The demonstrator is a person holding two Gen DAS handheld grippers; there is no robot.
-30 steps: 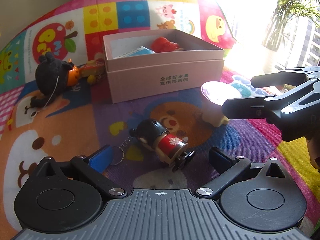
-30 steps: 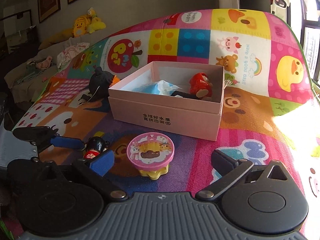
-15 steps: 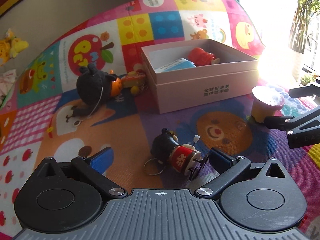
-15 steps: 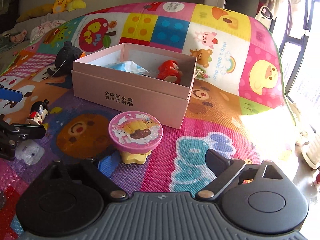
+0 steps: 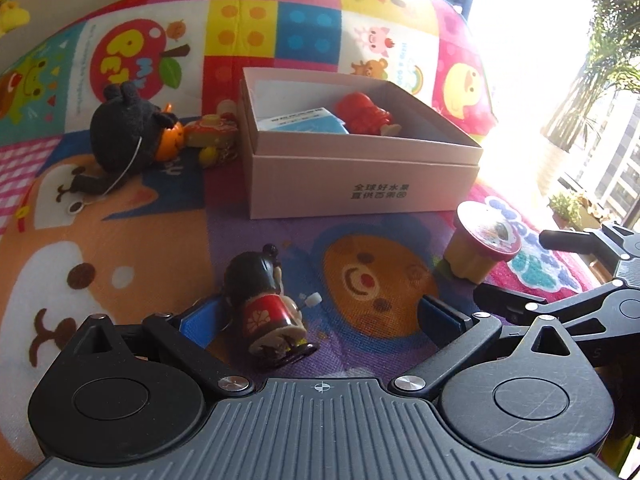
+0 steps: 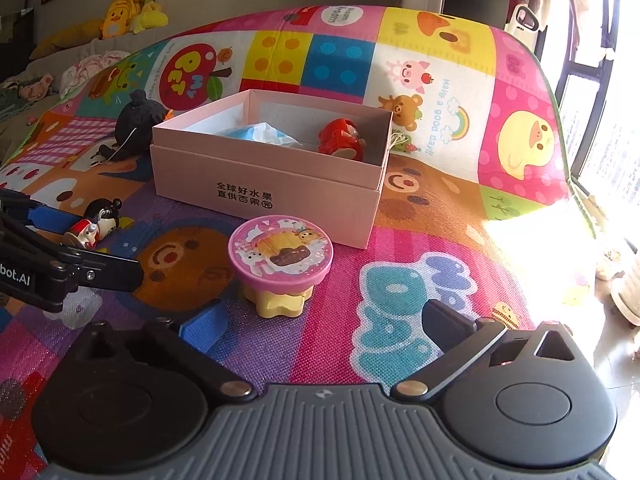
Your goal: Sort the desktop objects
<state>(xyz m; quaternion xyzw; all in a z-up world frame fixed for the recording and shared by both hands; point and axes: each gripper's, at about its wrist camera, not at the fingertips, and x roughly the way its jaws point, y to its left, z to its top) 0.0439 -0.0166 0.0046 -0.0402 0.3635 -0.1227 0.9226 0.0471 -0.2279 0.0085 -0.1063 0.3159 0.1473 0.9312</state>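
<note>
A wind-up doll (image 5: 266,304) with a black head and red body lies on the play mat between the wide-open fingers of my left gripper (image 5: 320,318); it also shows in the right wrist view (image 6: 96,224). A pink-lidded pudding cup (image 6: 280,264) stands just ahead of my open right gripper (image 6: 320,320), and shows in the left wrist view (image 5: 482,246). The open pink box (image 5: 360,160) holds a red toy (image 5: 364,114) and a blue packet (image 5: 300,122).
A black plush toy (image 5: 124,132) with an orange pumpkin and a small wooden toy (image 5: 212,132) lie left of the box. The colourful mat (image 6: 440,208) ends at the right, near a bright window and potted plants (image 5: 600,80).
My left gripper has moved closer to the doll, which now lies between its fingers. My right gripper has shifted around the pudding cup, keeping it just ahead. Both stayed open.
</note>
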